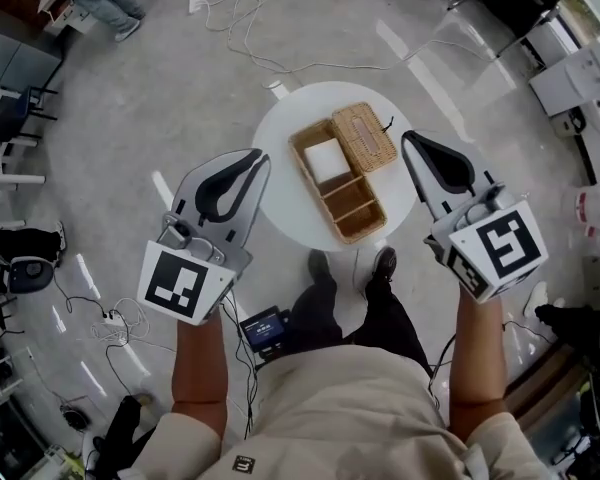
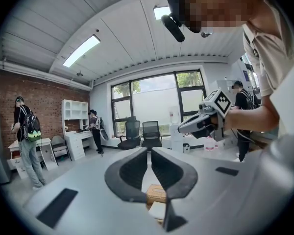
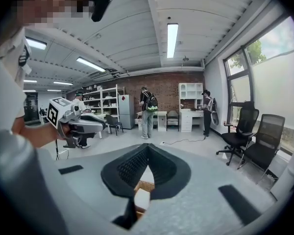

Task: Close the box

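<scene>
In the head view, the left hand-held gripper [image 1: 255,156] and the right [image 1: 408,138] are both clenched on nothing. The open box [image 1: 313,190] sits on the small round desk [image 1: 280,203] ahead, between them, with its lid [image 1: 365,136] nearer the right one. We judge that a hard push could slide the light wicker off the edge.

In the left gripper view, the box [image 2: 157,194] shows below the tips, with windows and chairs beyond.

In the right gripper view, the box [image 3: 142,185] again shows below the tips, with a brick wall and people beyond.

No legible text, number or brand is recorded in any view; square black-and-white marker patterns are borne on the cubes of the left tongs [image 1: 257,158] and right tongs [image 1: 408,140], no characters being formed; a collar patch [image 1: 243,463] is too small to be read.
</scene>
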The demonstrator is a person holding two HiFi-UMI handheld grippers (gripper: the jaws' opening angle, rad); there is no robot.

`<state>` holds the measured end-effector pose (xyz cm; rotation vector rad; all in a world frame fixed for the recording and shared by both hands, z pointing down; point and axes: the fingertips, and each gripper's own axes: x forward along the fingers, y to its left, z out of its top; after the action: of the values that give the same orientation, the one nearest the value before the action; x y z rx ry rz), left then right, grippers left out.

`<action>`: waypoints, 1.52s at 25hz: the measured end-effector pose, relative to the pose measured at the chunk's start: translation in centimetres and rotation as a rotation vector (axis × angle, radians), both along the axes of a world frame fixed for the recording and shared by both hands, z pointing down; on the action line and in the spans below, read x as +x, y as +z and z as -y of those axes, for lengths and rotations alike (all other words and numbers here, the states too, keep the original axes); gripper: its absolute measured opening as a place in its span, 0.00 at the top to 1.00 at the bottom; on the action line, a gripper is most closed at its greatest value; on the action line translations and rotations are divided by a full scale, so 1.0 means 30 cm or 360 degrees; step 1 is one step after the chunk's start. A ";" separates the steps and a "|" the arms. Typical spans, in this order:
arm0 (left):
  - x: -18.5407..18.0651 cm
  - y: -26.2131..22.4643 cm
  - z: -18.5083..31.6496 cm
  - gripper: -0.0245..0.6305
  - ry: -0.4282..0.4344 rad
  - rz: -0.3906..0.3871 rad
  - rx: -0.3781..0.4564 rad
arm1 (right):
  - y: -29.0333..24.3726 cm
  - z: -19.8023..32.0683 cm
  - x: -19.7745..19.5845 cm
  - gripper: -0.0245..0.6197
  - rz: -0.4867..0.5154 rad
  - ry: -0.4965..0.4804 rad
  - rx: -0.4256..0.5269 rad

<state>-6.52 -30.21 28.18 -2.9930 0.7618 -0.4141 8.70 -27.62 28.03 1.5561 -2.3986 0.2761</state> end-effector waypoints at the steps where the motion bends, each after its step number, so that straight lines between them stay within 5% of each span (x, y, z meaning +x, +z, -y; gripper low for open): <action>1: 0.003 0.019 0.006 0.93 -0.0002 0.0010 -0.0009 | 0.020 0.009 0.005 0.97 0.0009 0.0000 -0.0009; 29: 0.076 0.530 0.099 0.93 0.0010 0.0185 -0.0274 | 0.686 0.123 0.100 0.95 0.0343 0.0125 -0.0402; 38: 0.141 0.660 0.130 0.93 0.0022 0.0152 -0.0311 | 0.895 0.117 0.137 0.90 0.0508 0.0214 -0.0554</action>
<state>-2.28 -34.12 47.99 -3.1263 0.7320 -0.6621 12.82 -31.14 54.88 1.6028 -2.3007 0.9795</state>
